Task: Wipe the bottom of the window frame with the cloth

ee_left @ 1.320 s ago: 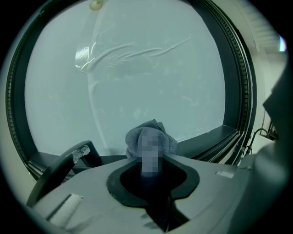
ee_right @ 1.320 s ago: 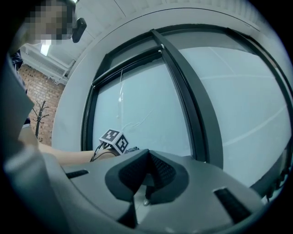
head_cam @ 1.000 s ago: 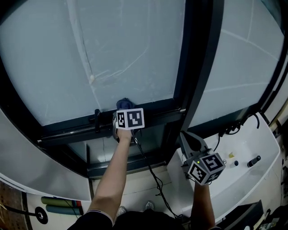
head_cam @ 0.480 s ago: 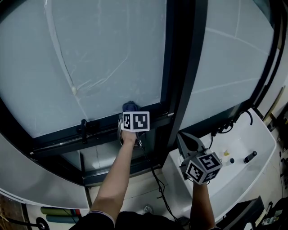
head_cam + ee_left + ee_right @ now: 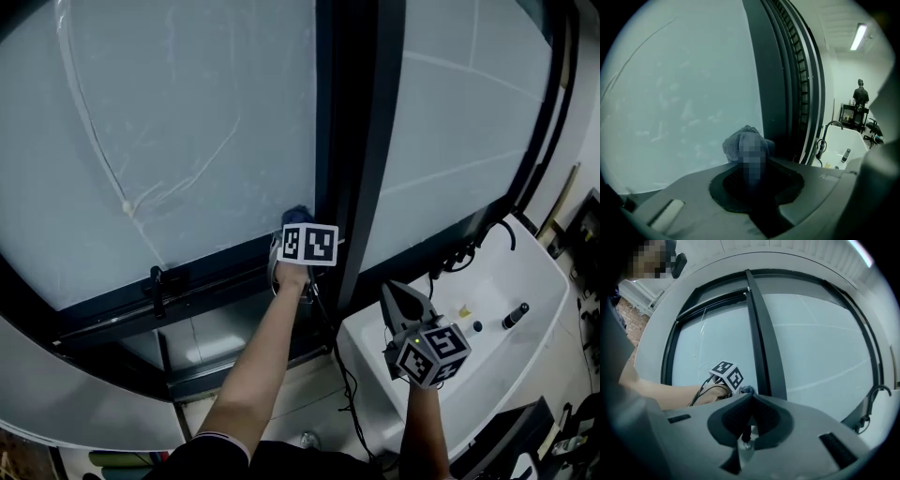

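- my left gripper [image 5: 750,171] pinches the cloth [image 5: 736,143], wiping the bottom frame [image 5: 216,269].
- post [image 5: 352,141] just right of my fingers; i'd stroke back left next.
- right gripper [image 5: 749,404] pressed together, empty.

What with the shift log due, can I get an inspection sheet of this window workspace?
Surface: dark bottom rail of the window frame, with pale streaked glass above it.
Job's things: blue cloth bunched at the rail's right end, beside the vertical frame bar.
Clutter: white sink at right, with a small dark bottle on it.
Grippers: left gripper shut on the blue cloth; right gripper shut, empty, held over the sink's near edge.
Cables: a dark cable hangs from the left gripper; more black cabling by the sink.
Surroundings: a person far off in the room; ceiling light on.
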`<action>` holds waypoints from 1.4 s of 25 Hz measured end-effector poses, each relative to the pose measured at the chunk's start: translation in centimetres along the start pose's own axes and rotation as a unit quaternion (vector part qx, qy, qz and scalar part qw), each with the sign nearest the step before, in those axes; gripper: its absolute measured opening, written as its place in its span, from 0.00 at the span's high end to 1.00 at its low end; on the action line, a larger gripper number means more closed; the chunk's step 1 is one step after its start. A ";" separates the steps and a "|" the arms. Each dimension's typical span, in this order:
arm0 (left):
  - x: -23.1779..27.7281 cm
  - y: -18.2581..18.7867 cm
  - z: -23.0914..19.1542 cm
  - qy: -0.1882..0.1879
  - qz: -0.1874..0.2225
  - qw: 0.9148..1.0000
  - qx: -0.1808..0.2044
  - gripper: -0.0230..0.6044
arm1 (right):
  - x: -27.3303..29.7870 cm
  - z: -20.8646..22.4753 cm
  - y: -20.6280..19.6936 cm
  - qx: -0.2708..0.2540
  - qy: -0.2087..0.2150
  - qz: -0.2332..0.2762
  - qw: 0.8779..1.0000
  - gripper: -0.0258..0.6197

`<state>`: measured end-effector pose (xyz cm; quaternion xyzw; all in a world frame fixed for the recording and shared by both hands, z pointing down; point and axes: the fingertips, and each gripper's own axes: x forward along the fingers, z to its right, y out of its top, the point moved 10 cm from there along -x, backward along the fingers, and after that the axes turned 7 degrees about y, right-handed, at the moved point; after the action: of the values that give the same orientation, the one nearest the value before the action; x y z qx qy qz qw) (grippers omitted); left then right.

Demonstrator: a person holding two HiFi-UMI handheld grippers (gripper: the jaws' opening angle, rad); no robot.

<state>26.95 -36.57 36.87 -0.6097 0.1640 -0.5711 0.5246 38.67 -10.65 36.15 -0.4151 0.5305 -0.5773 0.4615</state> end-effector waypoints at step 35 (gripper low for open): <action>-6.5 -8.8 -15.3 0.098 0.006 0.990 -0.102 0.84 | 2.5 -5.6 0.0 -0.009 0.101 -0.015 0.995 0.96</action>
<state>8.28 -34.83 37.62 -0.6004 0.2752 -0.6052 0.4443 32.66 -11.77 35.61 -0.3668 0.5736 -0.6181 0.3928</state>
